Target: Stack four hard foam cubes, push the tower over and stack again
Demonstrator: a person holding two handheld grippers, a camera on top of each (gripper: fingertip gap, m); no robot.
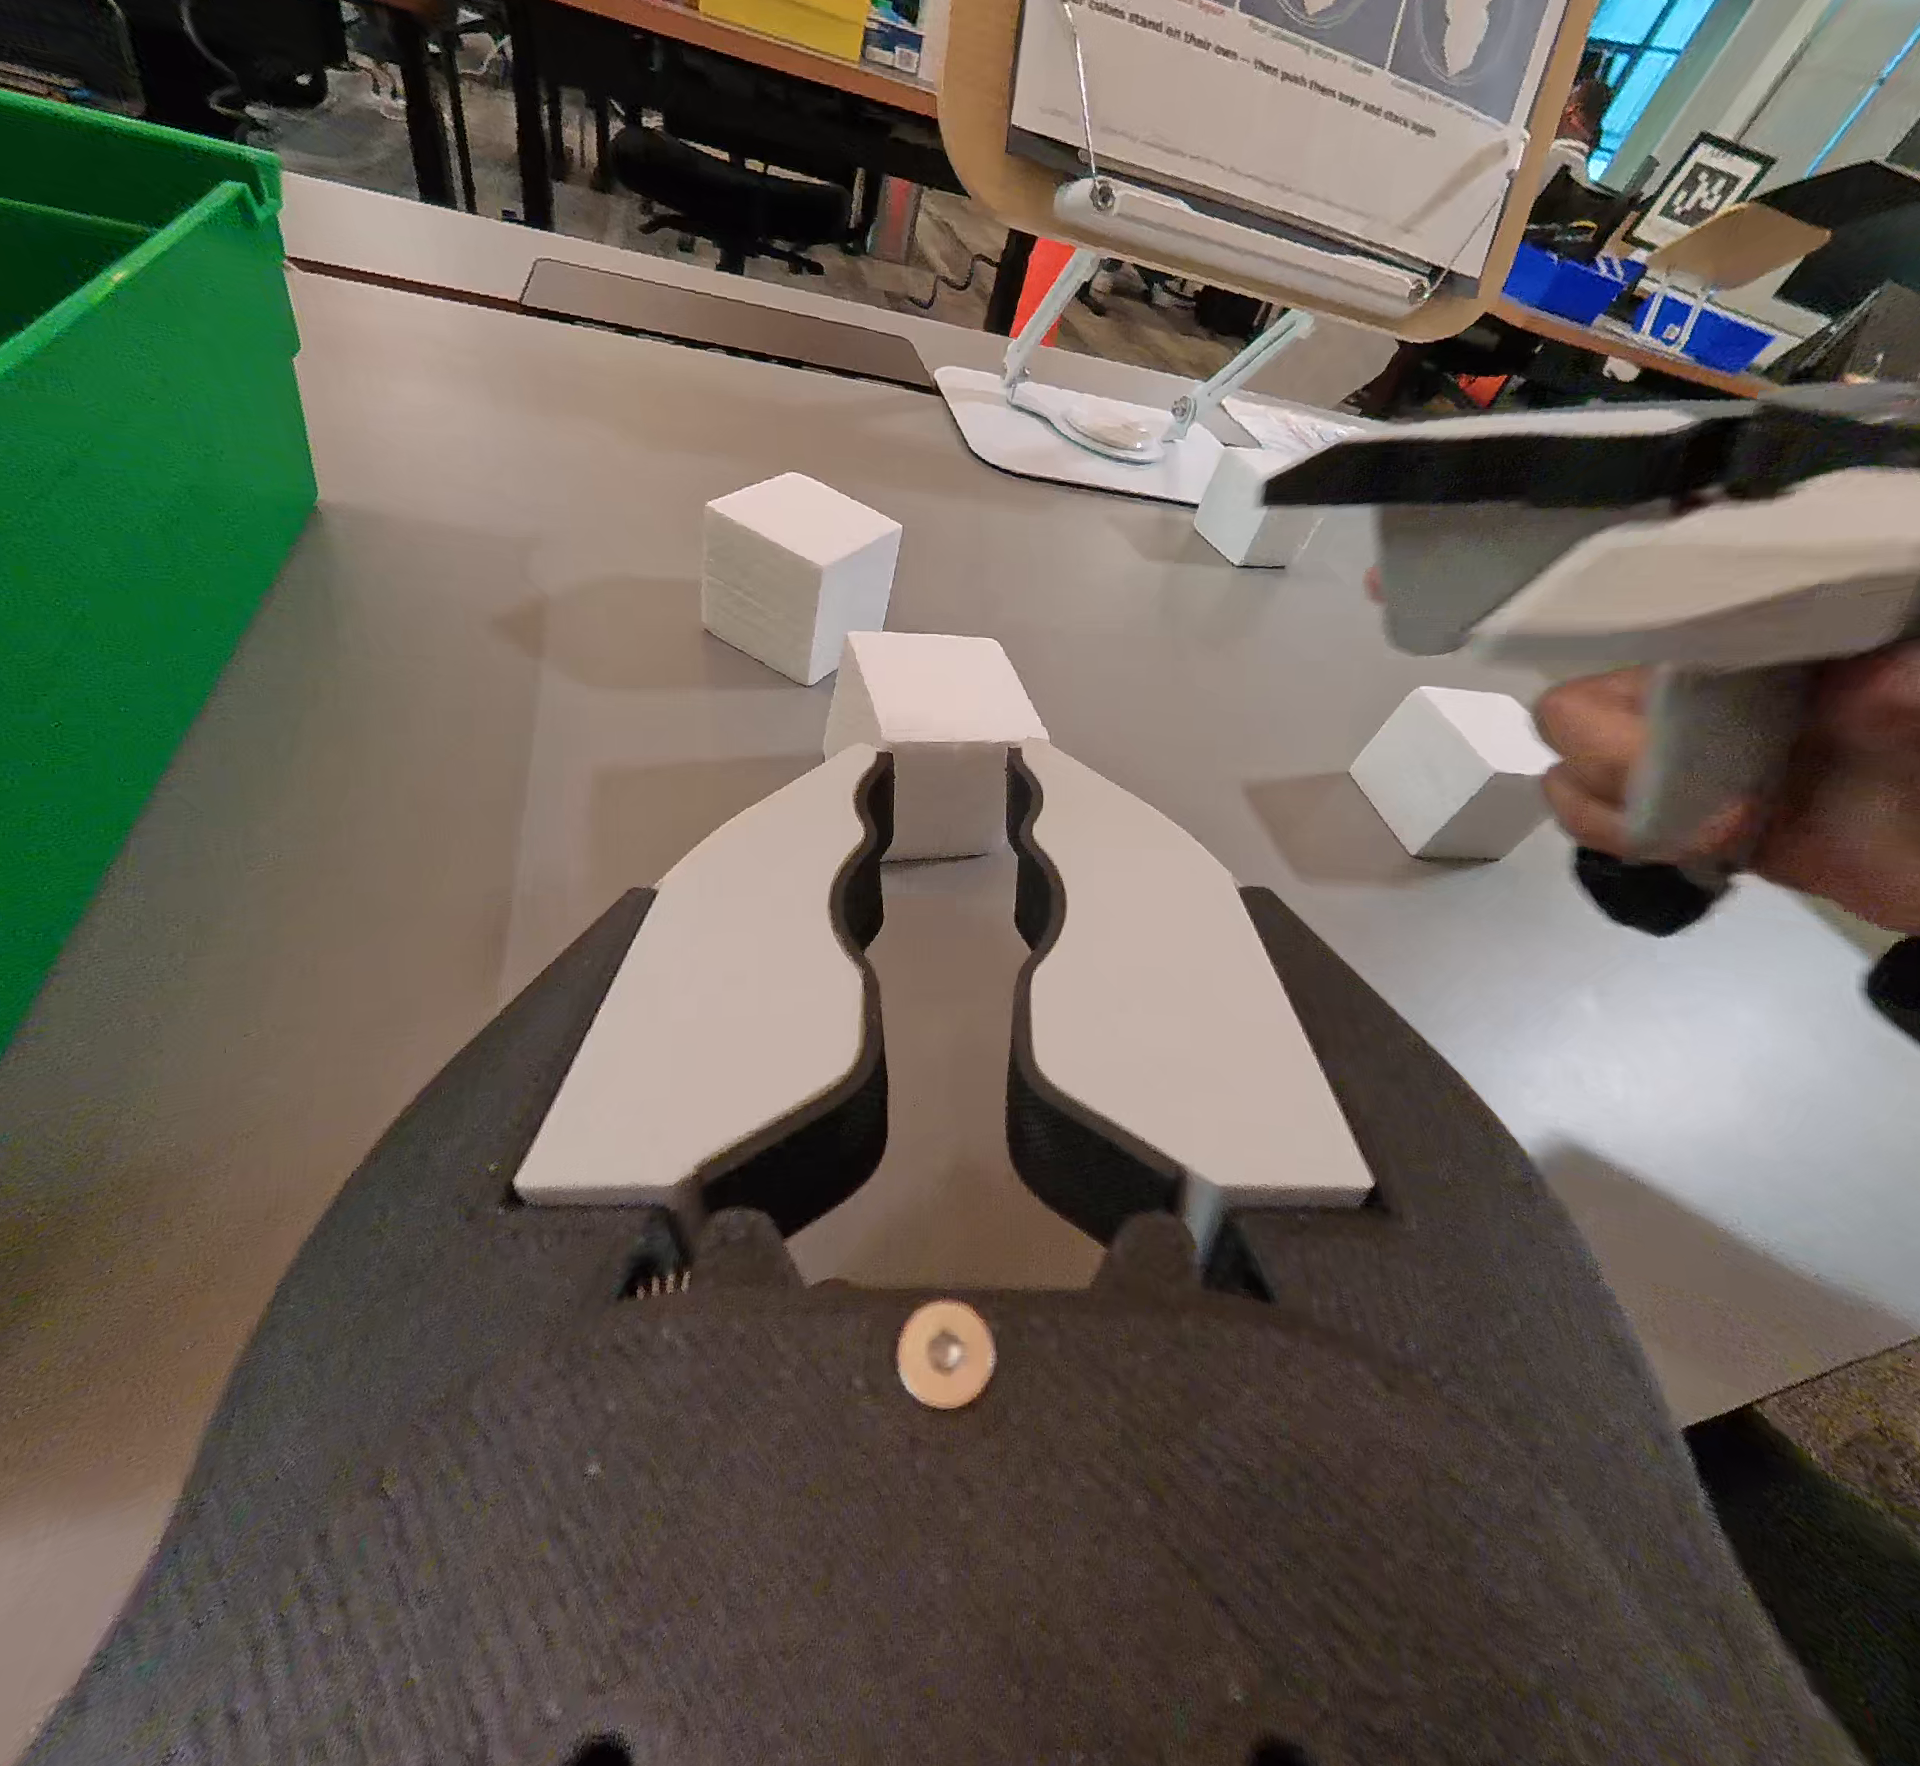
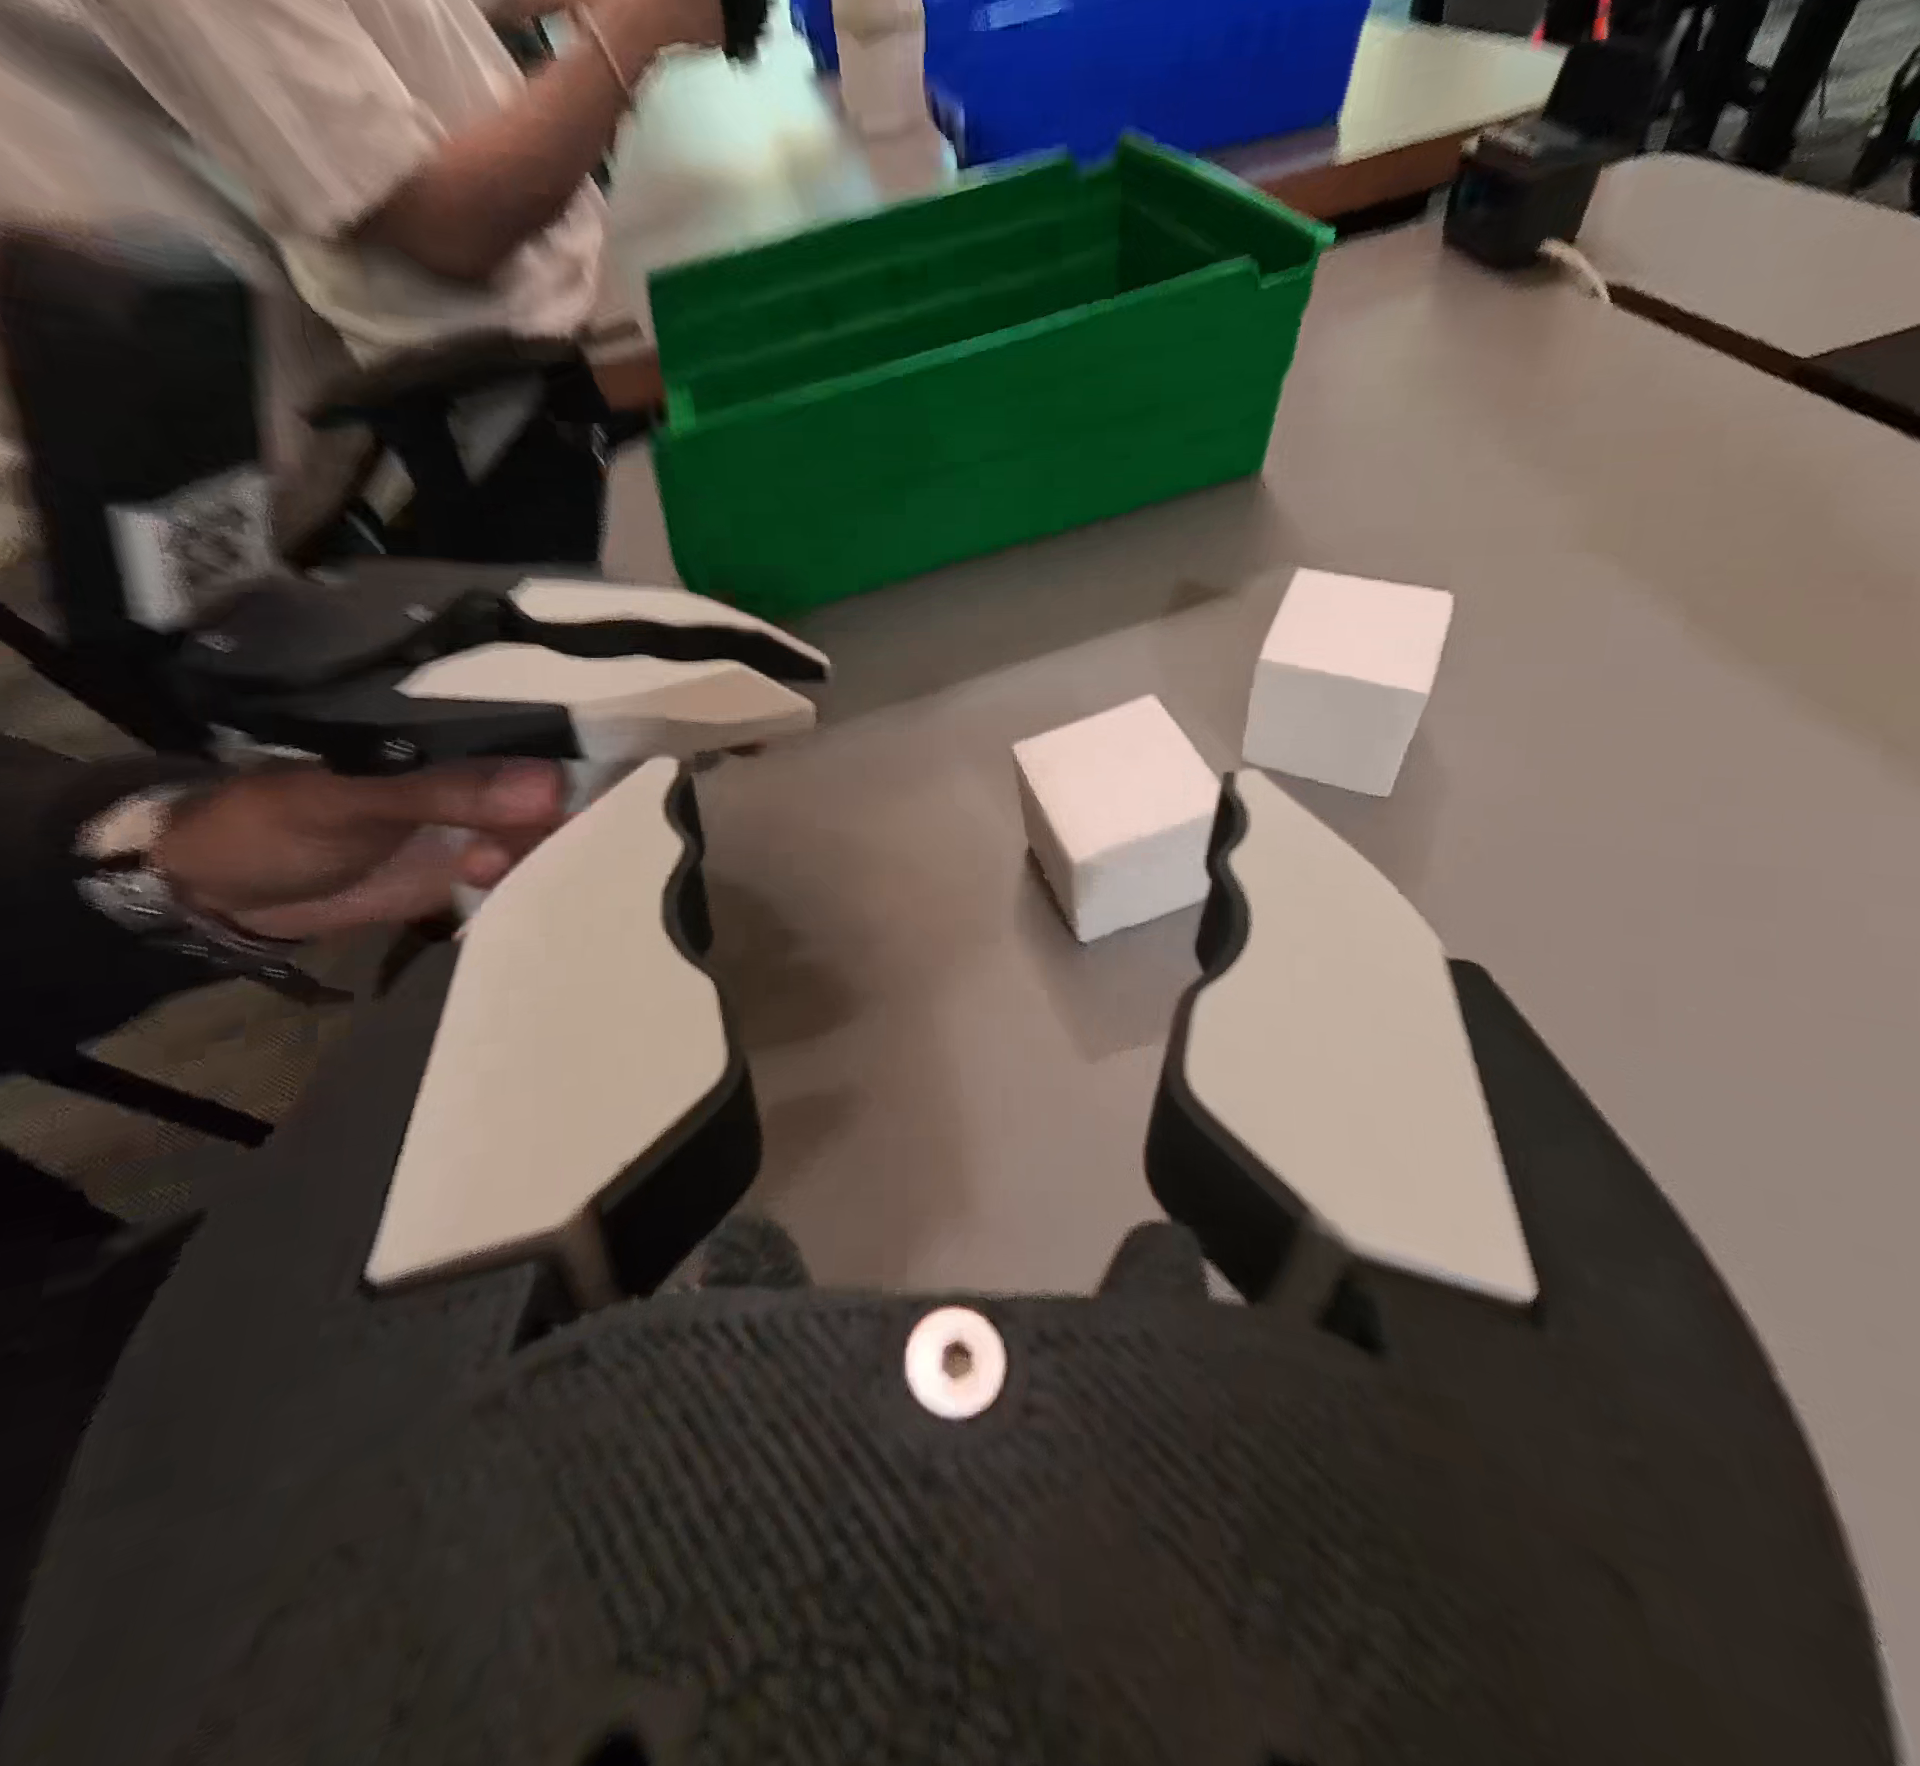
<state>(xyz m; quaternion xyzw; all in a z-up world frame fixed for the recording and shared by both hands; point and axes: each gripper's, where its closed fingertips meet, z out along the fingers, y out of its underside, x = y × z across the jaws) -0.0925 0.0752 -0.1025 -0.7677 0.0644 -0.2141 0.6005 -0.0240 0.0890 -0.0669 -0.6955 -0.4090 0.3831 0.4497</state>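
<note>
Several white cubes sit on the grey table (image 1: 416, 781). My left gripper (image 1: 943, 776) is narrowly open and empty. Its tips hang just before one cube (image 1: 935, 688), which rests on the table. A larger-looking cube (image 1: 800, 573) stands behind it to the left. My right gripper (image 2: 956, 781) is wide open and empty over the table. A cube (image 2: 1117, 812) lies between its tips, close to the right finger (image 2: 1320, 989); another cube (image 2: 1351, 677) sits beyond. The right gripper (image 1: 1340, 553) also shows in the left wrist view, above a cube (image 1: 1455, 771). The left gripper (image 2: 816, 693) shows in the right wrist view.
A green bin (image 1: 156, 469) stands at the table's left; it also shows in the right wrist view (image 2: 966, 469). A document stand (image 1: 1247, 54) holds a printed sheet at the back, with a cube (image 1: 1242, 511) by its base. A person in a pale shirt (image 2: 260, 54), a blue bin (image 2: 1143, 33) and a black box (image 2: 1522, 189) lie beyond.
</note>
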